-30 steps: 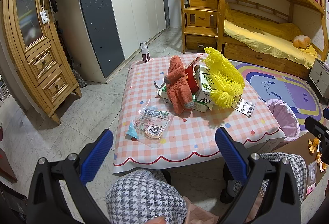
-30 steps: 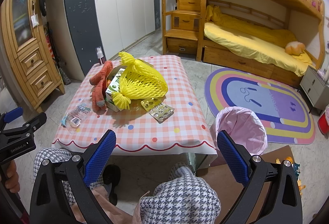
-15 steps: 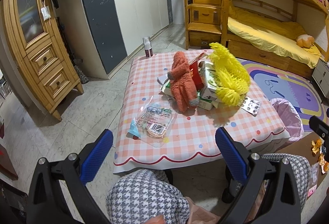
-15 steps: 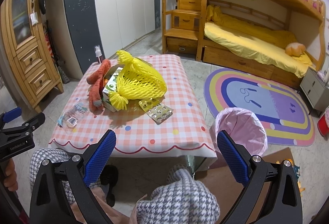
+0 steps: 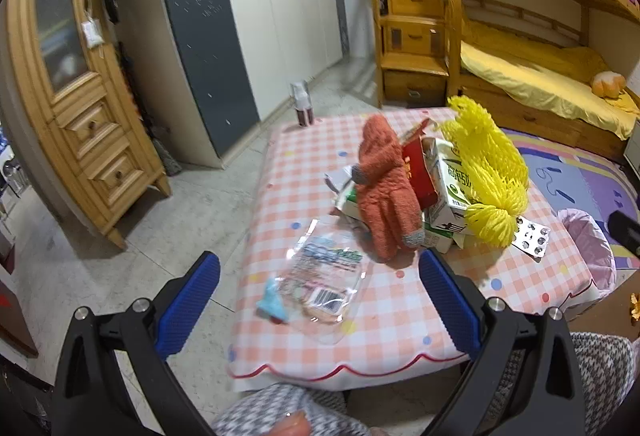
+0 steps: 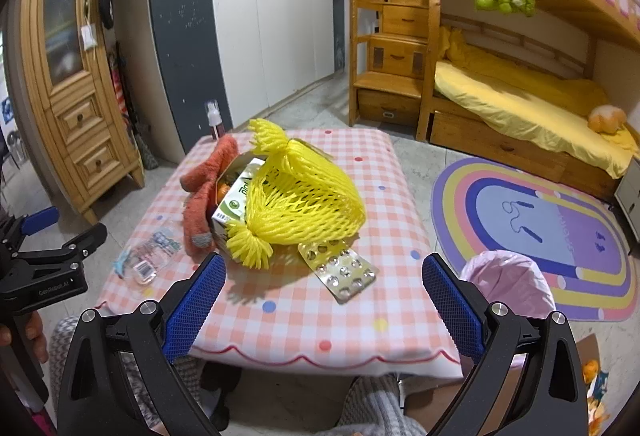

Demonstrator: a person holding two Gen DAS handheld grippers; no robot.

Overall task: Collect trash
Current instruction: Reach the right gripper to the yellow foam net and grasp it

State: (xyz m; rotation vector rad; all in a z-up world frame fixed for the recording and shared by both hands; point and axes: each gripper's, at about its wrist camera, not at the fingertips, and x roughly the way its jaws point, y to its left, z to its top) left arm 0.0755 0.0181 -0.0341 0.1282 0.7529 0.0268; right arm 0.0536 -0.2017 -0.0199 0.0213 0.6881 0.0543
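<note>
being held wide apart above the near edge of a low table (image 5: 400, 320), the left gripper (image 5: 320, 300) is carrying nothing between its blue-padded fingers (image 5: 188, 300). the right gripper (image 6: 324, 300) is likewise being held with its fingers spread and nothing between them, just short of the table's scalloped near edge. the table is being covered by a pink checked cloth with coloured dots. a clear plastic wrapper (image 5: 324, 276) with a barcode label is lying flat near the front left corner, and a small blue scrap (image 5: 272, 300) is resting just beside it. a silver blister pack (image 6: 340, 268) is lying near the front right part of the cloth, touching a yellow foam net (image 6: 300, 204). the net is being draped over a green and white carton (image 6: 236, 200), and an orange plush toy (image 5: 384, 192) is leaning against the same heap, beside a red box (image 5: 418, 172). a small spray bottle (image 5: 302, 108) is standing upright at the far left corner. a bin lined with a pink bag (image 6: 508, 284) is standing on the floor just beside the table's right side, next to a rainbow rug (image 6: 532, 224). the person's houndstooth-patterned knees (image 5: 280, 412) are being seen under both grippers.
</note>
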